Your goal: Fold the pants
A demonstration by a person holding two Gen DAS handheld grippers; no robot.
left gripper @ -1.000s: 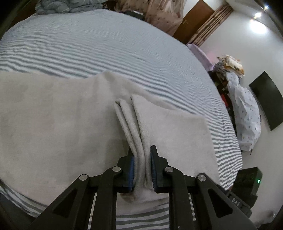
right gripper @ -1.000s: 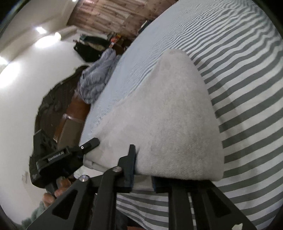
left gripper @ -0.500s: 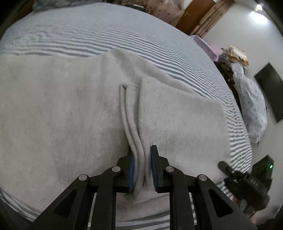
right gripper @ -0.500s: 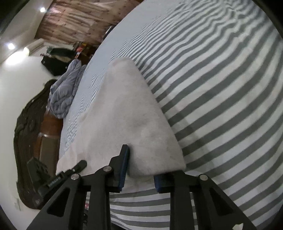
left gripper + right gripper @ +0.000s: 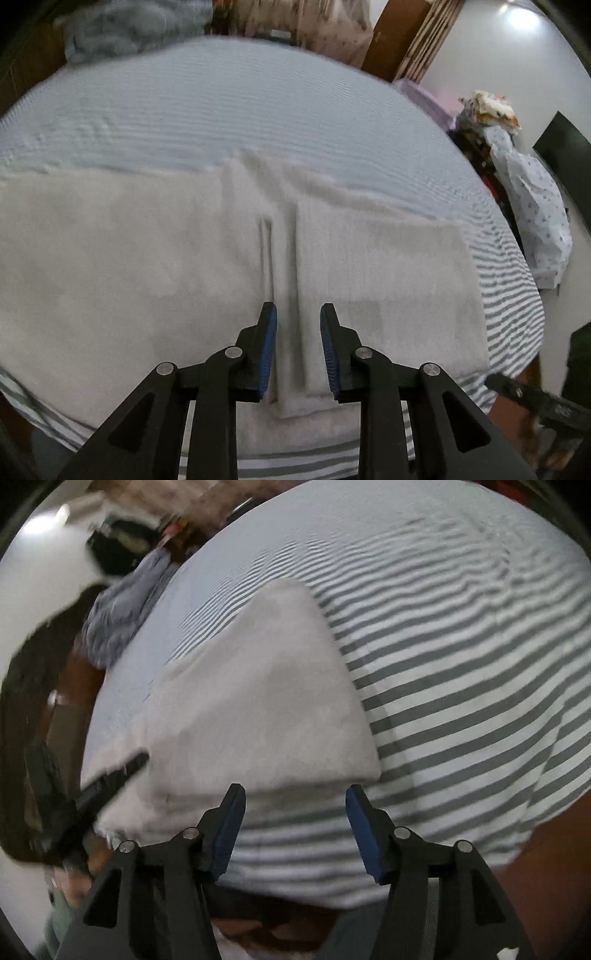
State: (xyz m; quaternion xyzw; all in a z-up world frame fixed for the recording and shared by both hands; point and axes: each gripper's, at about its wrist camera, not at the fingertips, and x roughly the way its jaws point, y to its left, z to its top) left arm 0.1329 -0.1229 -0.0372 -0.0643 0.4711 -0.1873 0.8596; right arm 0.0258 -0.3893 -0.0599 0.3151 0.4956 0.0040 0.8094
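Observation:
The light grey pants (image 5: pixel 129 258) lie flat and folded on the striped bed (image 5: pixel 258 110). A folded edge runs down the middle. My left gripper (image 5: pixel 298 314) is open just above that edge near the bed's front, holding nothing. In the right wrist view the pants (image 5: pixel 251 701) lie as a folded slab with a corner at the near right. My right gripper (image 5: pixel 295 801) is open wide and empty, just short of the pants' near edge. The left gripper's body (image 5: pixel 92 786) shows at the left of that view.
A crumpled blue-grey blanket (image 5: pixel 129 26) lies at the head of the bed, also in the right wrist view (image 5: pixel 122 605). A wooden door (image 5: pixel 399 37), a cluttered rack with a spotted bag (image 5: pixel 532 214) and a dark wooden headboard (image 5: pixel 33 686) stand around the bed.
Both grippers have opened and let go of the pants. The left one had pinched the folded edge; the right one had held the near corner. Both have drawn back a little.

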